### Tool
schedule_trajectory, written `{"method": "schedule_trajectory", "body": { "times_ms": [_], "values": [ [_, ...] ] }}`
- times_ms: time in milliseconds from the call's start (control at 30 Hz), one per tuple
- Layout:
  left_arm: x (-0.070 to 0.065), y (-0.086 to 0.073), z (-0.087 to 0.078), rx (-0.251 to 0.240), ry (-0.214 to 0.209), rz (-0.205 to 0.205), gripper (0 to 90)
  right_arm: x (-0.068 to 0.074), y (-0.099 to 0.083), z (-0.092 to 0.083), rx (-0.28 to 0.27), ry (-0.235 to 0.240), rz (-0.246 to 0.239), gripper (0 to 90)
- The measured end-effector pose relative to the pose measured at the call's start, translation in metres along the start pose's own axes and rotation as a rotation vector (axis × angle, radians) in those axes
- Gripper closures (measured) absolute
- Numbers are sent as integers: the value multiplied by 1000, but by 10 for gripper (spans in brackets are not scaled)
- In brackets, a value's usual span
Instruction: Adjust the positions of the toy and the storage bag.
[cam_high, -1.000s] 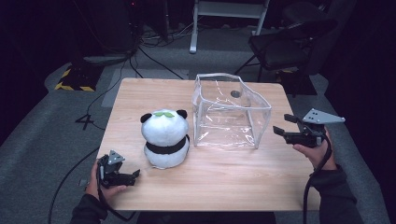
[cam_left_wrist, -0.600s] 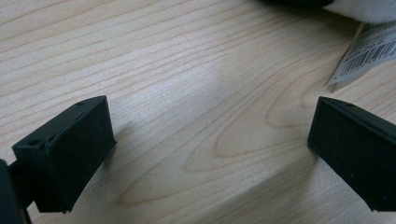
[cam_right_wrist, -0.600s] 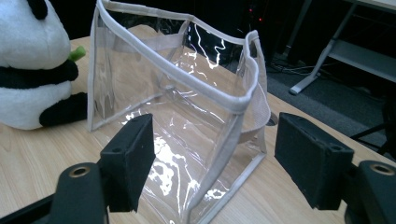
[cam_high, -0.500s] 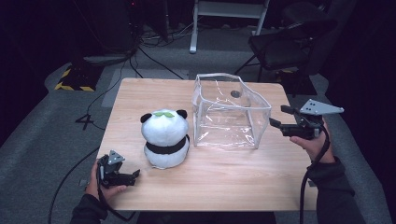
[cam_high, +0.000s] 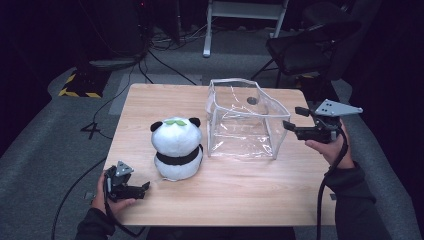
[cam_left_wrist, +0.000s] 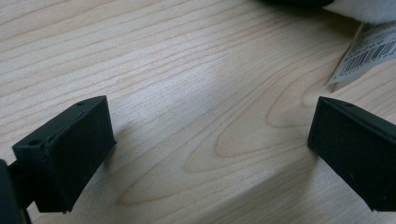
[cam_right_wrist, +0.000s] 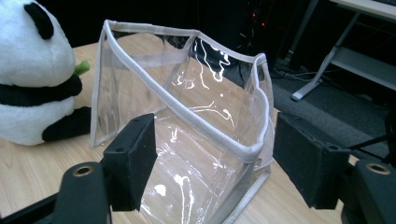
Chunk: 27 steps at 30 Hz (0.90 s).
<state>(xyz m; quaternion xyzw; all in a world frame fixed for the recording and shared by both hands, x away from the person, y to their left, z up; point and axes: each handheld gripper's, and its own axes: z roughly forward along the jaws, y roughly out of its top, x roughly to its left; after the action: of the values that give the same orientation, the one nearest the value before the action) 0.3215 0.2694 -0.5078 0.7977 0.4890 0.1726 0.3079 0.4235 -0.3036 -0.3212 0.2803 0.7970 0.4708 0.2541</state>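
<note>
A black-and-white panda plush (cam_high: 176, 148) sits upright on the wooden table (cam_high: 240, 200), left of a clear plastic bag (cam_high: 242, 120) that stands with its mouth up. My right gripper (cam_high: 292, 118) hovers open, just off the bag's right near corner. In the right gripper view that corner of the bag (cam_right_wrist: 187, 107) rises between the spread jaws of the right gripper (cam_right_wrist: 217, 144), and the pads do not press it; the panda (cam_right_wrist: 32, 70) is at the left. My left gripper (cam_high: 142, 189) rests open near the front left edge. In its own view the left gripper (cam_left_wrist: 210, 116) spans bare wood below the panda's tag (cam_left_wrist: 362, 58).
A dark office chair (cam_high: 310, 47) and a white metal stand (cam_high: 245, 10) are on the grey floor beyond the table. Cables run across the floor at the far left, beside a yellow-and-black striped strip (cam_high: 77, 92). Bare tabletop lies in front of the bag.
My right gripper has risen from beside the table's right edge and moved left toward the bag's corner, jaws still open. The left gripper, panda and bag have stayed put.
</note>
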Motion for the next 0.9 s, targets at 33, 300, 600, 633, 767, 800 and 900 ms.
{"method": "schedule_trajectory", "body": {
  "times_ms": [33,300,600,633,767,800,900],
  "values": [
    [0,0,0,-1,0,0,5,0,1,2,7,-6,-2,306],
    [0,0,0,0,0,0,5,-3,7,19,39,-55,29,329],
    [0,0,0,-1,0,0,5,-13,9,43,127,-132,90,364],
    [0,0,0,-1,0,0,5,-14,10,44,128,-134,105,362],
    [0,0,0,0,0,0,5,-14,14,41,76,-99,149,364],
    [0,0,0,-2,-1,-1,5,-13,15,40,73,-112,144,362],
    [0,0,0,0,0,0,5,-14,18,39,57,-116,149,363]
  ]
}}
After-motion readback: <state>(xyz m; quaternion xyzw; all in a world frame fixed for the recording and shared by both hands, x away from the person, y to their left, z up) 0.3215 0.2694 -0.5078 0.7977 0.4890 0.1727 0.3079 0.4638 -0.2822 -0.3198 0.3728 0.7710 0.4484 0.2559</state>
